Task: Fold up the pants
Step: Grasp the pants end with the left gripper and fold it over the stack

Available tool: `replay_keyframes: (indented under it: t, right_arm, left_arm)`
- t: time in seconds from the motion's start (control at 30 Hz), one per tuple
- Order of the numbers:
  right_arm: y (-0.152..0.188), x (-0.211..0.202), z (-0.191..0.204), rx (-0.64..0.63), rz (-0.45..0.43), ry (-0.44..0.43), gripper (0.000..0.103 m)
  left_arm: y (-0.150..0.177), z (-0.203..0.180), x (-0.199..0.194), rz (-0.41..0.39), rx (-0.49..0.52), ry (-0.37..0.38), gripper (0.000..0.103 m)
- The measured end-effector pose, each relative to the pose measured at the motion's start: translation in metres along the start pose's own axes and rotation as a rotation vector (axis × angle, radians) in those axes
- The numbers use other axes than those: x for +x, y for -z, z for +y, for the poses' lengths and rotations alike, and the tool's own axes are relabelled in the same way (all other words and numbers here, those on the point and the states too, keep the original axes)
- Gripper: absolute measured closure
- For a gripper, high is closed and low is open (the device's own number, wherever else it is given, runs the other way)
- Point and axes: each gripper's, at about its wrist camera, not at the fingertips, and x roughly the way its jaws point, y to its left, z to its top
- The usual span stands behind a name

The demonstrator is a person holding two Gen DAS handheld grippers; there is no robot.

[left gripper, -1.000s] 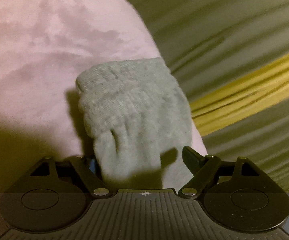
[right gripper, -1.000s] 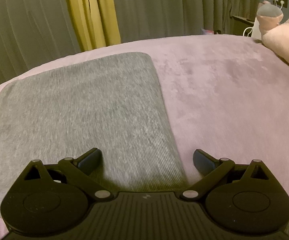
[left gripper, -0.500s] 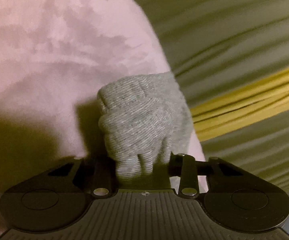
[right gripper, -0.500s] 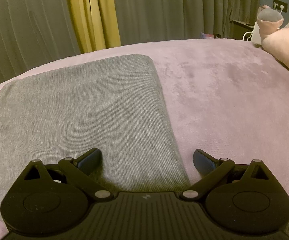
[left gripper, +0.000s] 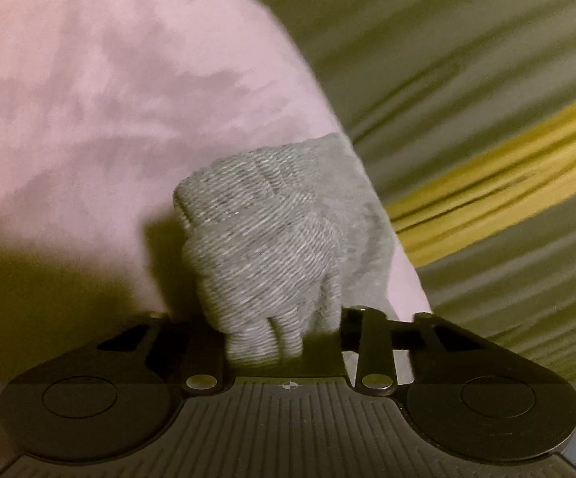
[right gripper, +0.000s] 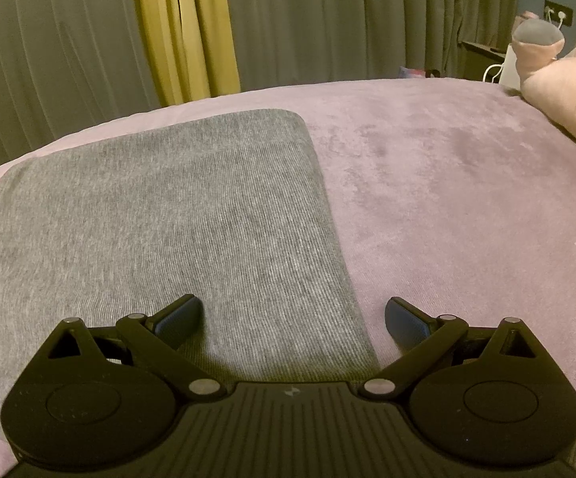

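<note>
The grey knit pants (right gripper: pixel 168 219) lie flat on the pink bed cover (right gripper: pixel 447 199), their folded edge running down the middle of the right wrist view. My right gripper (right gripper: pixel 294 314) hovers open over that edge, nothing between its fingers. In the left wrist view a ribbed end of the pants (left gripper: pixel 272 239) is bunched up between the fingers of my left gripper (left gripper: pixel 284 330). Its jaws are closing and they pinch the fabric, which stands up off the bed cover (left gripper: pixel 108 99) near the bed's edge.
Grey curtains with a yellow curtain (right gripper: pixel 184 28) hang behind the bed. A pink pillow (right gripper: pixel 567 87) and a pink and grey plush (right gripper: pixel 535 40) lie at the far right, with a wall socket behind. The bed's edge drops off right of the left gripper.
The left jaws have come together on the pants' ribbed end, bunching it, and the hand has shifted slightly with it. The right gripper has stayed still and open.
</note>
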Motion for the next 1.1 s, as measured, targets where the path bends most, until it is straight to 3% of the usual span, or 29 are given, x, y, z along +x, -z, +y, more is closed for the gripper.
replay_keyframes:
  t: [0.23, 0.37, 0.47, 0.57, 0.67, 0.77, 0.83, 0.9, 0.93, 1.0, 1.03, 1.07, 1.1]
  right_arm:
    - [-0.009, -0.003, -0.001, 0.009, 0.035, -0.007, 0.004]
    - [-0.012, -0.01, -0.001, 0.006, 0.021, -0.041, 0.004]
    - [-0.013, -0.022, 0.001, -0.013, -0.028, -0.076, 0.004]
    - [-0.016, -0.033, 0.0, -0.001, -0.073, -0.107, 0.004]
    - [-0.019, -0.038, -0.009, 0.063, -0.082, -0.125, 0.004]
    - [-0.022, -0.042, -0.024, 0.154, -0.084, -0.155, 0.004]
    - [-0.022, -0.043, -0.033, 0.193, -0.085, -0.173, 0.004]
    - [-0.022, -0.042, -0.038, 0.208, -0.078, -0.19, 0.004]
    - [-0.023, -0.042, -0.04, 0.213, -0.075, -0.2, 0.004]
    - [-0.024, -0.043, -0.043, 0.223, -0.072, -0.226, 0.004]
    - [-0.024, -0.044, -0.045, 0.229, -0.071, -0.236, 0.004]
    - [-0.023, -0.044, -0.047, 0.234, -0.07, -0.255, 0.004]
    - [-0.023, -0.043, -0.048, 0.238, -0.065, -0.27, 0.004]
  left_arm:
    - [0.002, -0.052, -0.037, -0.082, 0.154, 0.009, 0.076]
    - [0.02, -0.12, -0.063, -0.155, 0.395, 0.038, 0.076]
    - [0.05, -0.176, -0.087, -0.193, 0.56, 0.143, 0.076]
    - [0.1, -0.23, -0.1, -0.194, 0.758, 0.228, 0.075]
    - [0.171, -0.269, -0.085, -0.124, 0.982, 0.26, 0.074]
    - [0.256, -0.284, -0.048, 0.02, 1.199, 0.212, 0.072]
    - [0.312, -0.28, -0.012, 0.166, 1.298, 0.123, 0.07]
    - [0.36, -0.268, 0.02, 0.302, 1.416, 0.007, 0.055]
    - [0.376, -0.262, 0.028, 0.308, 1.491, -0.044, 0.052]
    - [0.39, -0.254, 0.022, 0.225, 1.586, -0.069, 0.038]
    - [0.385, -0.253, 0.015, 0.22, 1.576, -0.073, 0.021]
    - [0.376, -0.252, 0.009, 0.225, 1.535, -0.082, 0.012]
    - [0.364, -0.249, -0.001, 0.232, 1.479, -0.071, 0.01]
